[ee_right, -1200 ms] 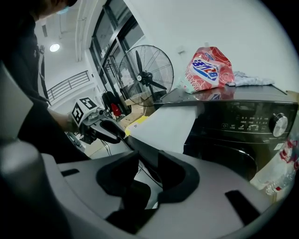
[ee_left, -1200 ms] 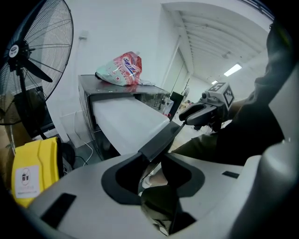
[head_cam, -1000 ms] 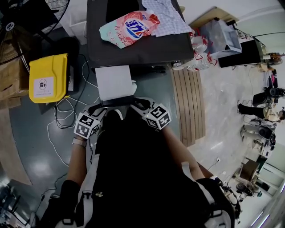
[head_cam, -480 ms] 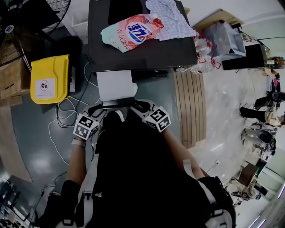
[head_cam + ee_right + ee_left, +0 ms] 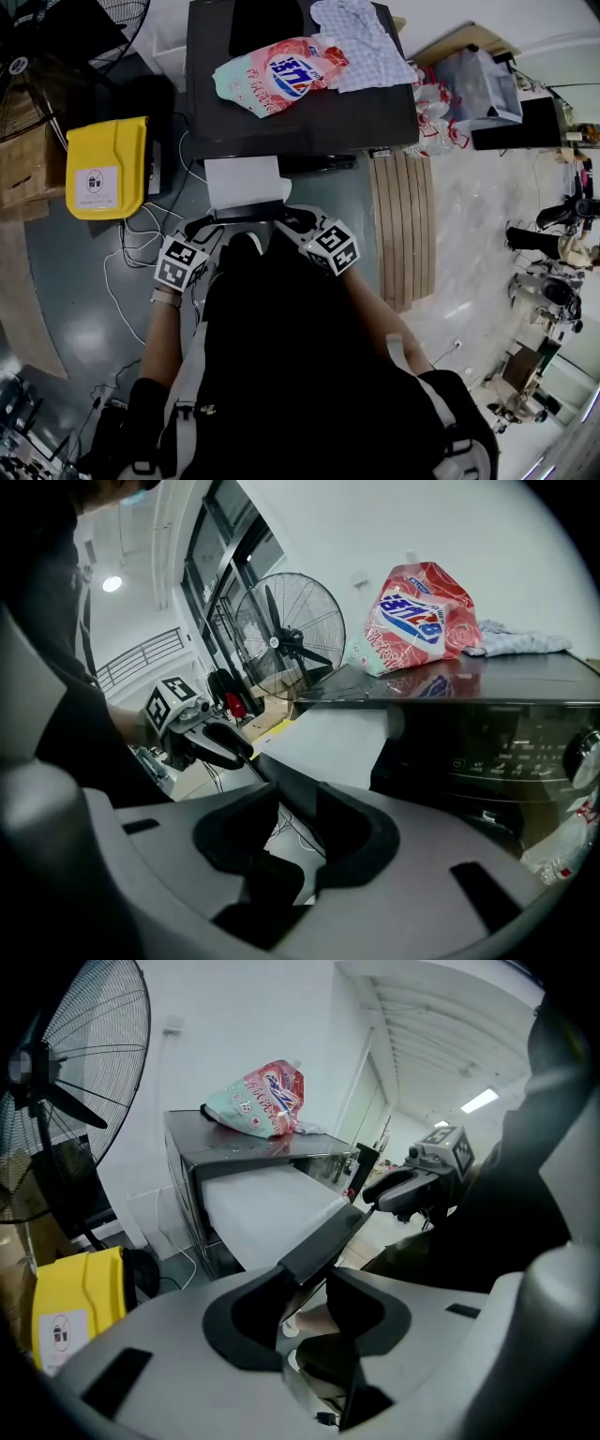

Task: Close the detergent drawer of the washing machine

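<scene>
The white detergent drawer (image 5: 242,180) juts out of the dark washing machine (image 5: 309,117) toward me. Its dark front panel (image 5: 248,212) spans the gap between both grippers. My left gripper (image 5: 208,228) holds the panel's left end. In the left gripper view the panel (image 5: 333,1232) runs in between the jaws of that gripper (image 5: 305,1283). My right gripper (image 5: 289,220) holds the right end. The right gripper view shows the panel (image 5: 272,771) clamped in that gripper (image 5: 298,817), with the drawer's white top (image 5: 328,742) beyond.
A pink detergent bag (image 5: 281,73) and a checked cloth (image 5: 361,42) lie on the machine's top. On the floor at the left are a yellow container (image 5: 103,167), loose cables (image 5: 131,253) and a fan (image 5: 56,28). A slatted wooden board (image 5: 403,225) lies to the right.
Both grippers have moved toward the machine with the panel between them. The drawer sticks out less than a second ago.
</scene>
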The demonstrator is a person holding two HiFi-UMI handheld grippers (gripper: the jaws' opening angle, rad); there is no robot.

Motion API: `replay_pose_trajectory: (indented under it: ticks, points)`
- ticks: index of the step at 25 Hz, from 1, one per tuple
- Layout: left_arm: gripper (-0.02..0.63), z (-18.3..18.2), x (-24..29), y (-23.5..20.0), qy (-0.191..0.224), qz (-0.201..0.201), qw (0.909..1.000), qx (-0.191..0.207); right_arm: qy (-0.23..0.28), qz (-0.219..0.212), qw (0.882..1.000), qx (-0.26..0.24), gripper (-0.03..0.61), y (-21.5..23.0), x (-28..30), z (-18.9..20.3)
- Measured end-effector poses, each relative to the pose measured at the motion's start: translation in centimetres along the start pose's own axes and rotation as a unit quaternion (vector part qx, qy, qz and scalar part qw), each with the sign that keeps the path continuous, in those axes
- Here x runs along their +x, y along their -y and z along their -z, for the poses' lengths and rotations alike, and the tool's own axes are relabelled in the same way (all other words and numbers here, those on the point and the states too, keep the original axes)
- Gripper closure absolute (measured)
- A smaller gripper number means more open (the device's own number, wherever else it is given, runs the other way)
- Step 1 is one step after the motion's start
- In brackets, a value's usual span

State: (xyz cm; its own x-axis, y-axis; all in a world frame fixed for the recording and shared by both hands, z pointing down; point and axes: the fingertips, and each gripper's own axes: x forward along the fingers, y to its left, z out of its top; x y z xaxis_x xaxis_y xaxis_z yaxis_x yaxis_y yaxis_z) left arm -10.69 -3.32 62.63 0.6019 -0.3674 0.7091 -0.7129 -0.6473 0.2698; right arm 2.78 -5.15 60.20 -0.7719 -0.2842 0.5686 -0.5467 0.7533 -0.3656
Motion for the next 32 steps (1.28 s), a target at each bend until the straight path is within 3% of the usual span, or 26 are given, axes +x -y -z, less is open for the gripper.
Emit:
replay_pose_trajectory:
  ticks: [32]
  points:
    - [0.467,-5.6,1.8,-6.6,-0.002,-0.034,0.9991,-0.026,0.021,-0.003,1.0,-0.004,0.446,5.3,3.2,-6.1]
